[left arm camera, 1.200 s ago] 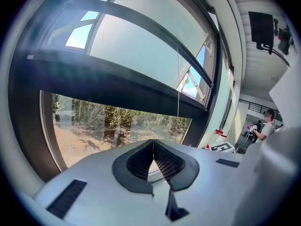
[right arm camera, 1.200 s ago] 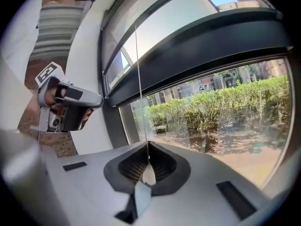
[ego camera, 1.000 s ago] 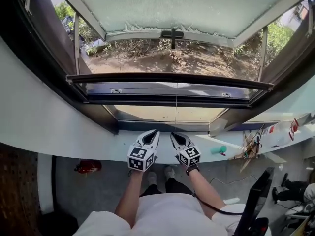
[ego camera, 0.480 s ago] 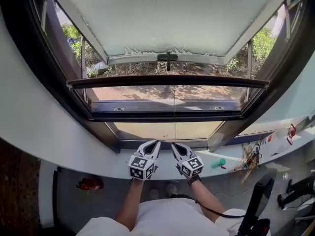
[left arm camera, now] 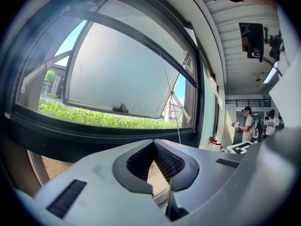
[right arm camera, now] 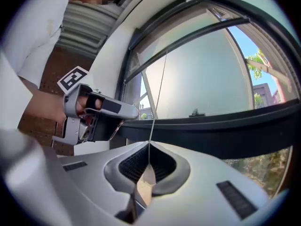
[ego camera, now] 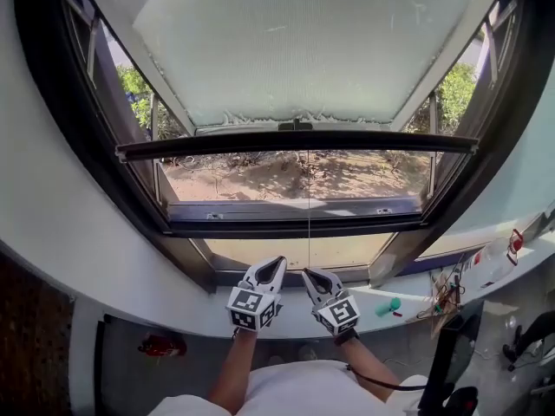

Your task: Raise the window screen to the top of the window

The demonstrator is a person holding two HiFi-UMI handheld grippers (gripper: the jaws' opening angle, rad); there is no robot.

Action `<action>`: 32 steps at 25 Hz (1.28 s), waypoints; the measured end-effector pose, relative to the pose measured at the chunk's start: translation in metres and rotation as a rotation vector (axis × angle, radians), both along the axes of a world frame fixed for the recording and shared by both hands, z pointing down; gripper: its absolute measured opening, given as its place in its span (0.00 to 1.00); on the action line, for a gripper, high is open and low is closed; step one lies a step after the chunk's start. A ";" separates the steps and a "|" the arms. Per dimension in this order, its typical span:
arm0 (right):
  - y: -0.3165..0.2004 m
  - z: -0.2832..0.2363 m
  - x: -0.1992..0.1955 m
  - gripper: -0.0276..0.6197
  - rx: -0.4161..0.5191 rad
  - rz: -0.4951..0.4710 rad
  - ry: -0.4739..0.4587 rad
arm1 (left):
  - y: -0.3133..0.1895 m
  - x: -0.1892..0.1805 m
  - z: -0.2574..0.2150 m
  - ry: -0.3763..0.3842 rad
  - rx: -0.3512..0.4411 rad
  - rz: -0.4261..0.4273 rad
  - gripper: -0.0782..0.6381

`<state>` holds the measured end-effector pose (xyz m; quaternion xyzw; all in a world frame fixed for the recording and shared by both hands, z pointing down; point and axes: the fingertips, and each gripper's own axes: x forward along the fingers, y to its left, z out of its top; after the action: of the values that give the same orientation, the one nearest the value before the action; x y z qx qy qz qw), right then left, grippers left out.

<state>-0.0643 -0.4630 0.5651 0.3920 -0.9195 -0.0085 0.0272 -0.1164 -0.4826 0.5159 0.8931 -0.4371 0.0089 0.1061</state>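
**Right hand-held gripper clamped on the pull cord; window screen partway up**

The screen's mesh cannot be made out against the frosted pane of the sash, which is swung outward. Only the screen's dark bar shows, lying across the opening well above the lower frame. The head view cuts off the top of the window. In that view the thin cord drops from the middle of the bar and grows too faint to follow just above the grippers.

The right gripper view shows more. There the jaws are together on the cord, which runs straight down into their tips. The left gripper view shows the left hand-held gripper with its jaws closed tip to tip and nothing between them. The cord passes just to their right. Only this view shows people standing far down the room.

From the head view, the two grippers hang close side by side without touching. They are over the white sill, just inside the frame. A teal object and some clutter lie further right on the sill. Open window stands between the bar and the lower frame.
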 end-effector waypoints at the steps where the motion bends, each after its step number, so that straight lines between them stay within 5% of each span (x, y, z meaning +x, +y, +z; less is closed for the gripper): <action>1: 0.001 -0.009 0.001 0.03 0.025 0.004 -0.013 | -0.001 0.000 -0.006 0.003 0.013 -0.002 0.11; 9: -0.017 -0.112 0.013 0.03 0.202 0.018 -0.183 | -0.017 -0.004 -0.038 0.031 0.073 -0.016 0.11; 24: -0.025 -0.294 0.001 0.03 0.516 -0.029 -0.326 | -0.021 -0.002 -0.105 0.050 0.197 -0.010 0.11; 32: -0.027 -0.421 -0.005 0.03 0.688 -0.013 -0.298 | -0.019 -0.005 -0.136 0.048 0.251 -0.017 0.11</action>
<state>-0.0688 -0.4901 0.1445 0.3693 -0.8593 -0.2600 -0.2402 -0.1213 -0.5016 0.3795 0.8955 -0.4398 -0.0681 0.0038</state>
